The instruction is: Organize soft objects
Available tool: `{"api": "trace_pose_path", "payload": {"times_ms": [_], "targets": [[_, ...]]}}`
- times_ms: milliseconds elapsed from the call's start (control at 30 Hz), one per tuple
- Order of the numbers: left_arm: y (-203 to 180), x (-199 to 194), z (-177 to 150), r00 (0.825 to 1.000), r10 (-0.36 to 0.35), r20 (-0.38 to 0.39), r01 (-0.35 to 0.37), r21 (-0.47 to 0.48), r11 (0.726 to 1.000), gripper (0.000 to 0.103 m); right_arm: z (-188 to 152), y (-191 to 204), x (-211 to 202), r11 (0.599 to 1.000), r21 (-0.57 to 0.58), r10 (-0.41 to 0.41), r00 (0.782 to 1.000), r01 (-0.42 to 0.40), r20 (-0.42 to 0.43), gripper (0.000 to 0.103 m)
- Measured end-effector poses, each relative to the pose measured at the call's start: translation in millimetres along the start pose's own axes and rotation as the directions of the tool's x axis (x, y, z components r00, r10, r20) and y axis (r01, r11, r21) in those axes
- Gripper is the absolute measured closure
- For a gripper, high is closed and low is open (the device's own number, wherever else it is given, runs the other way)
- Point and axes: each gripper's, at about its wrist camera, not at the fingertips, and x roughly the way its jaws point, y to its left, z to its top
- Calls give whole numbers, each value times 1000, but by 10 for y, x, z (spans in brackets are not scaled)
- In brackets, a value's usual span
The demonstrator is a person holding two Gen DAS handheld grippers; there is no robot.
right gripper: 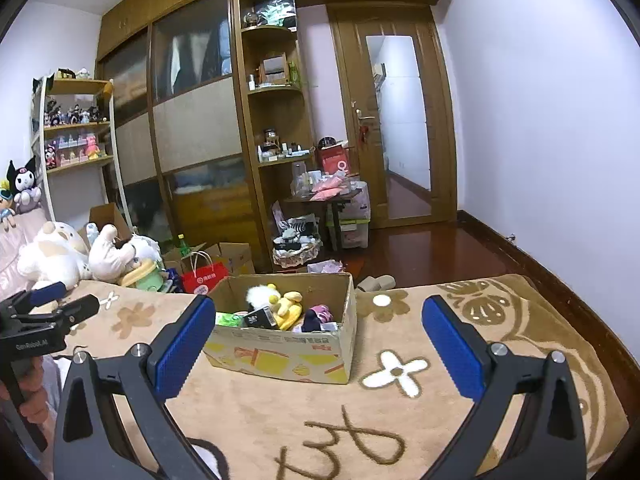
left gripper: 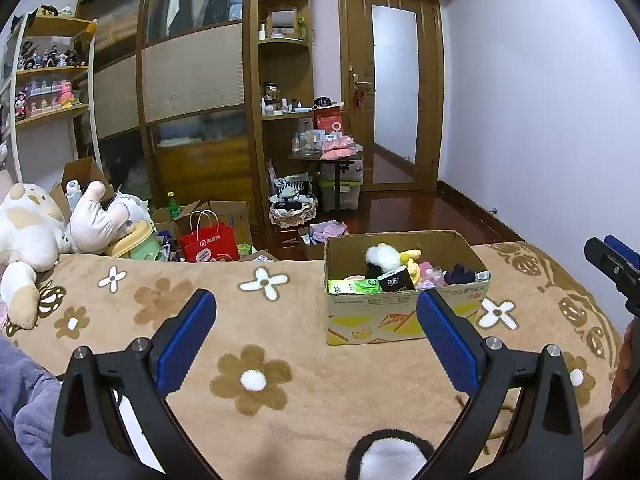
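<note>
cardboard box [left gripper: 376, 322] holds plush toys [right gripper: 286, 304] and tissue packs [left gripper: 354, 286]; both grippers' jaws spread, empty.

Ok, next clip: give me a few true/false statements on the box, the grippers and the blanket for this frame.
1. The cardboard box stands open on the flowered blanket. True.
2. The left gripper is shut on a plush toy. False: its jaws stand wide apart, holding nothing.
3. A yellow plush lies inside the box. True.
4. The right gripper is closed. False: it is open and empty.
5. The box is empty. False: it holds soft toys and a green tissue pack.
</note>
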Motion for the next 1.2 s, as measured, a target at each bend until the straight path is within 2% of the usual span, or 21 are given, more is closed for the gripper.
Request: {"api": "trace_pose_path", "payload": {"times_ms": [267, 467, 600, 1200], "targets": [[-65, 191, -22, 999, -12, -39, 13, 20, 1000, 4, -78, -13, 154, 1000, -8, -14, 1000, 14, -23, 0], [-121, 263, -42, 999, 4, -41, -3, 43, 999, 4, -117, -58, 262, 1000, -2, -25, 999, 25, -40, 0], [-154, 292, -53, 998, 42, -36, -40, 51, 998, 4, -138, -80, 313, 1000, 6, -29, 998, 29, -51, 0], [-162, 337, -65, 998, 38, -46, -36, 59, 998, 4, -170, -105, 374, 999, 19, -33, 997, 34, -66, 0]]}}
